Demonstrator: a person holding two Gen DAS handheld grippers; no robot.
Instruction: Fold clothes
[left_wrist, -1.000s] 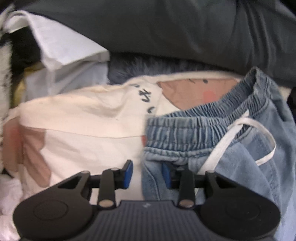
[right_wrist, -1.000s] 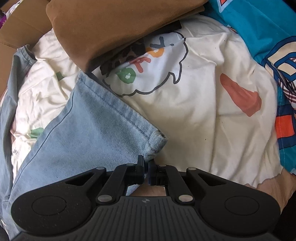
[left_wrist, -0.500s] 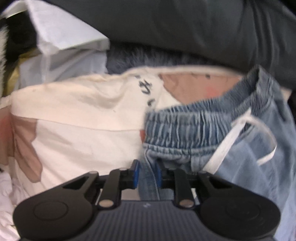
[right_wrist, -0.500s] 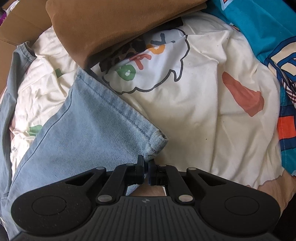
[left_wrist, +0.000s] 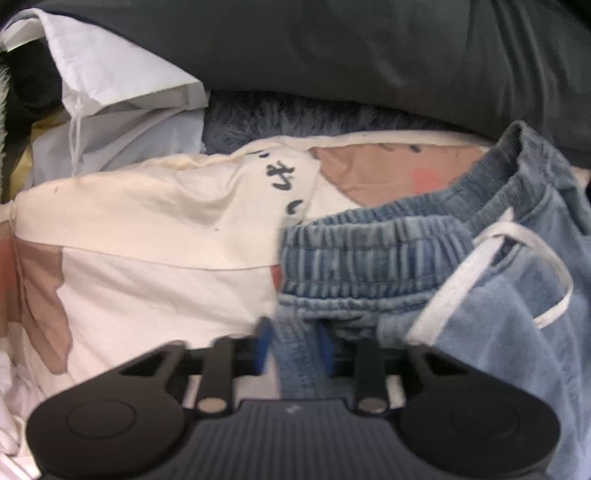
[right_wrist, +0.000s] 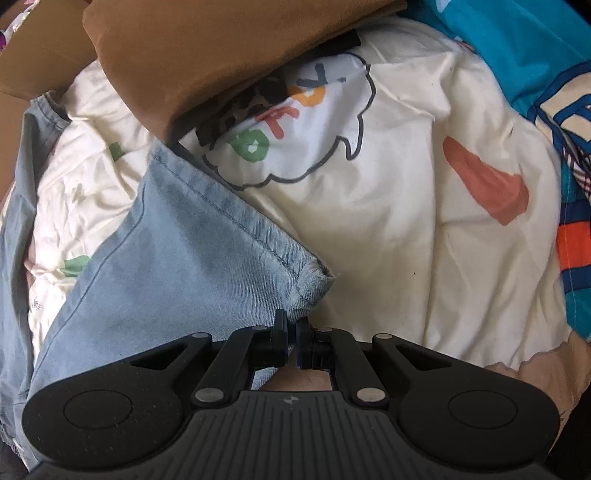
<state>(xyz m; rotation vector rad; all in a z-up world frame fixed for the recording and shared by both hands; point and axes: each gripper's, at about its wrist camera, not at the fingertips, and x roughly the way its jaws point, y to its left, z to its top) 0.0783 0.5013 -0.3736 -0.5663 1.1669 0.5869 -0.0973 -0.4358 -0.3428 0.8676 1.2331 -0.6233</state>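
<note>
Light blue denim shorts (left_wrist: 373, 254) with an elastic waistband and a white drawstring (left_wrist: 458, 284) lie on a cream printed sheet (left_wrist: 147, 236). My left gripper (left_wrist: 295, 343) is shut on a fold of denim just below the waistband's left end. In the right wrist view, a leg of the denim shorts (right_wrist: 177, 254) stretches across the cream sheet (right_wrist: 388, 221). My right gripper (right_wrist: 291, 332) is shut on the hem corner of that leg.
A dark grey garment (left_wrist: 332, 48) and a white garment (left_wrist: 110, 81) are piled behind the waistband, with a fuzzy blue-grey fabric (left_wrist: 280, 122) between. A brown garment (right_wrist: 207, 48) and teal patterned cloth (right_wrist: 517, 44) lie beyond the shorts leg.
My left gripper has closed from open onto the denim below the waistband and pulled it slightly. My right gripper has kept its hold on the hem corner, barely moving.
</note>
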